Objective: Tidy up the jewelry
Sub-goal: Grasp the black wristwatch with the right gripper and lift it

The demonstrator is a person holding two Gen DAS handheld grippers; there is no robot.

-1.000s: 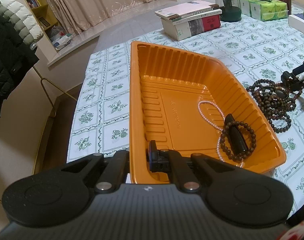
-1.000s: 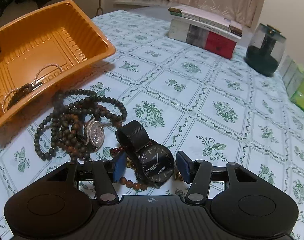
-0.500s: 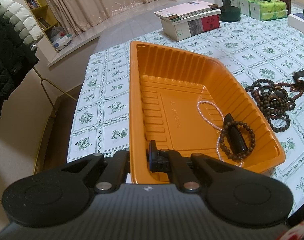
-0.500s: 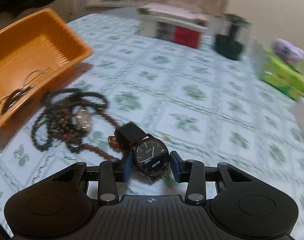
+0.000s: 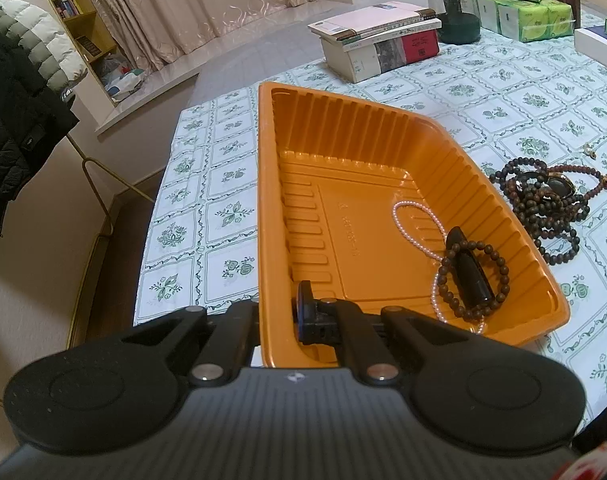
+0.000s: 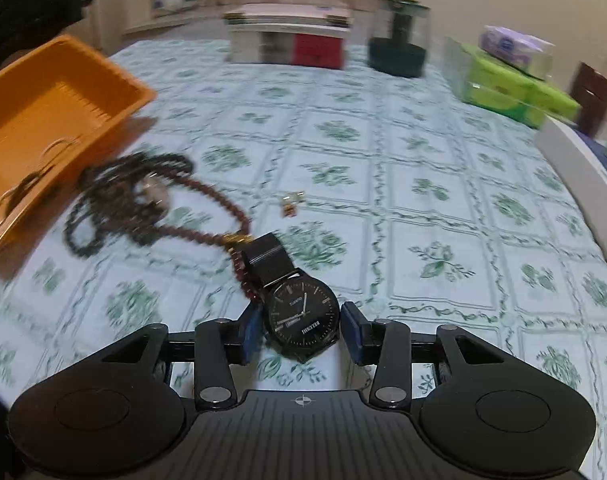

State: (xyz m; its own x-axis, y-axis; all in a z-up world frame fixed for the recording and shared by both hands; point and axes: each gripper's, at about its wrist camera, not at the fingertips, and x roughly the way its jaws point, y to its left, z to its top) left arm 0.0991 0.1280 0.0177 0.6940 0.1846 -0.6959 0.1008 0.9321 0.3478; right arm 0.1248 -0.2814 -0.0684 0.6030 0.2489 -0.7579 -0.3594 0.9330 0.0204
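Right wrist view: the right gripper (image 6: 301,330) brackets a black watch (image 6: 301,320) on the bench (image 6: 443,184); its jaws have just been opening slightly, and whether the pads press on the case is unclear. The left gripper (image 5: 279,316) is clamped on the near wall of the orange tray (image 5: 267,200), beads (image 5: 543,204) lying just beside it. The step looks like collecting the watch; next calls for a firm squeeze, then carrying it to the tray.
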